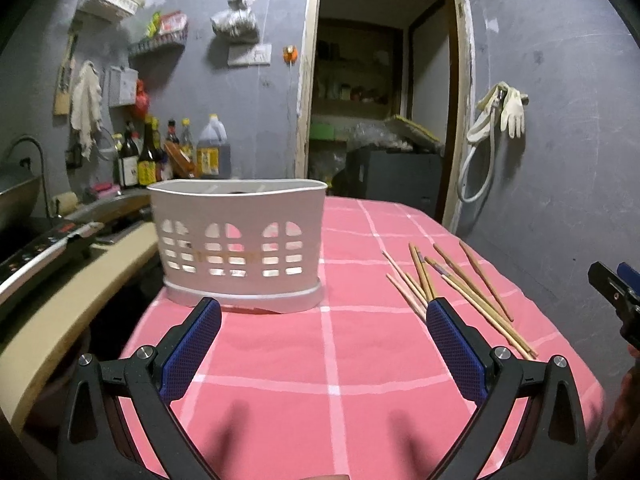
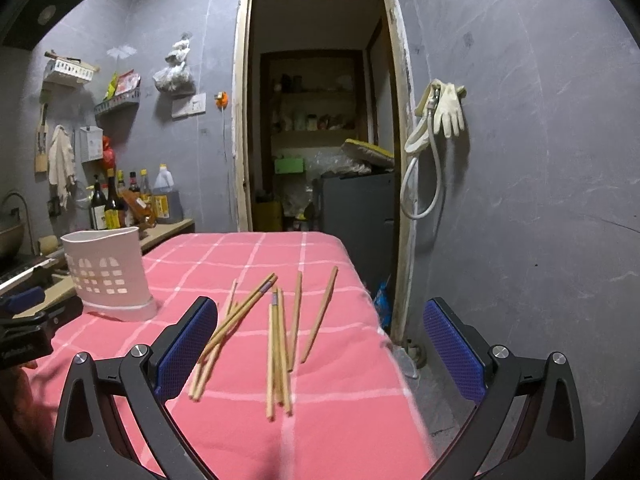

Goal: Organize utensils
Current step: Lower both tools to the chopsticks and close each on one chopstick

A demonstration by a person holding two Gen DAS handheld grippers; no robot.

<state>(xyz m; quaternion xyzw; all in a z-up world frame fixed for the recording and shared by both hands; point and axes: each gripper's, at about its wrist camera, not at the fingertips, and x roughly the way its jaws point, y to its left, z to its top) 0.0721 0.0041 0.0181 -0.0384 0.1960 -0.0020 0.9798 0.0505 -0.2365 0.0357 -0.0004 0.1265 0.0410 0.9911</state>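
Hovering: left gripper point(image 1: 323, 312) and right gripper point(image 2: 320, 312), both spread, holding nothing
Basket point(image 1: 240, 240): upright, bench's point(image 1: 360, 360) left edge; contents unclear
Chopsticks point(image 2: 276, 332): scattered loose near right edge

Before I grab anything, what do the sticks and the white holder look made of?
The thin tan chopsticks look like bamboo or wood: matte, pale and straight, some with a purple band. The white slotted utensil holder looks like moulded plastic: smooth, thin-walled, with window-shaped cut-outs and a faint sheen.
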